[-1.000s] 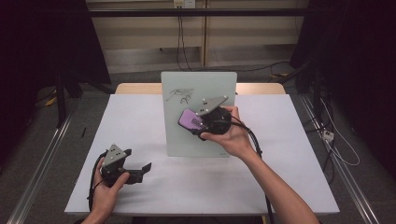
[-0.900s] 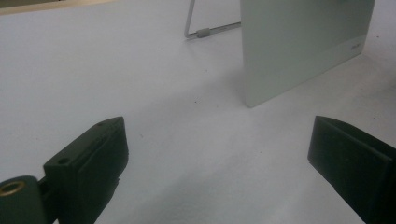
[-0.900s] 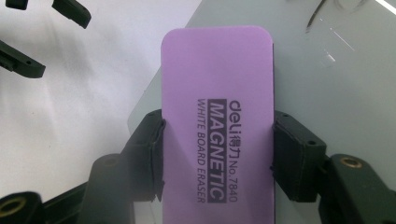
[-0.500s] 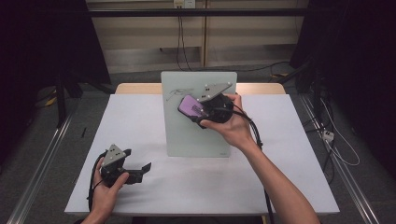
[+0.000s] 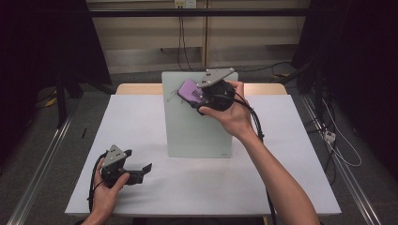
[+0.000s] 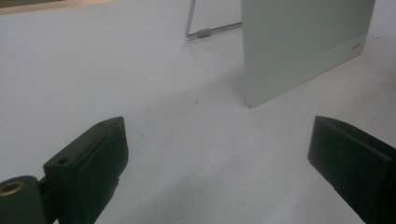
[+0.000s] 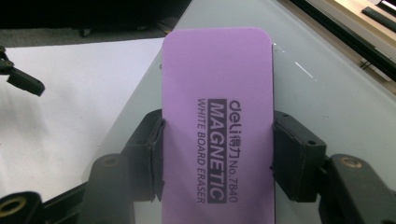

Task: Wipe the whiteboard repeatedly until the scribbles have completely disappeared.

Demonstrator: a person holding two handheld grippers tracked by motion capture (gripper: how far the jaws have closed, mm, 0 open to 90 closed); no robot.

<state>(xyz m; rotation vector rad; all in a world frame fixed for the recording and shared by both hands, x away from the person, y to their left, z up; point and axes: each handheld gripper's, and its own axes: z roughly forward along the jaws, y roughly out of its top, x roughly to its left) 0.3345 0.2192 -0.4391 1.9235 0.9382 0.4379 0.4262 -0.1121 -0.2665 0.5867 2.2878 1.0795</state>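
A pale green-white board stands upright at the table's middle, leaning back on a wire stand. My right gripper is shut on a purple magnetic whiteboard eraser, pressed against the board's upper part. In the right gripper view the eraser sits lengthwise between the two jaws, over the board, where faint pen marks show. My left gripper rests low at the table's front left, open with nothing in it; its fingers stand far apart above the white table.
The white table spreads around the board. A wooden edge runs along its far side. Cables lie on the floor to the right, and a metal rail runs along the left.
My right gripper has carried the eraser up and a little to the right across the board's face. The left gripper has stayed put.
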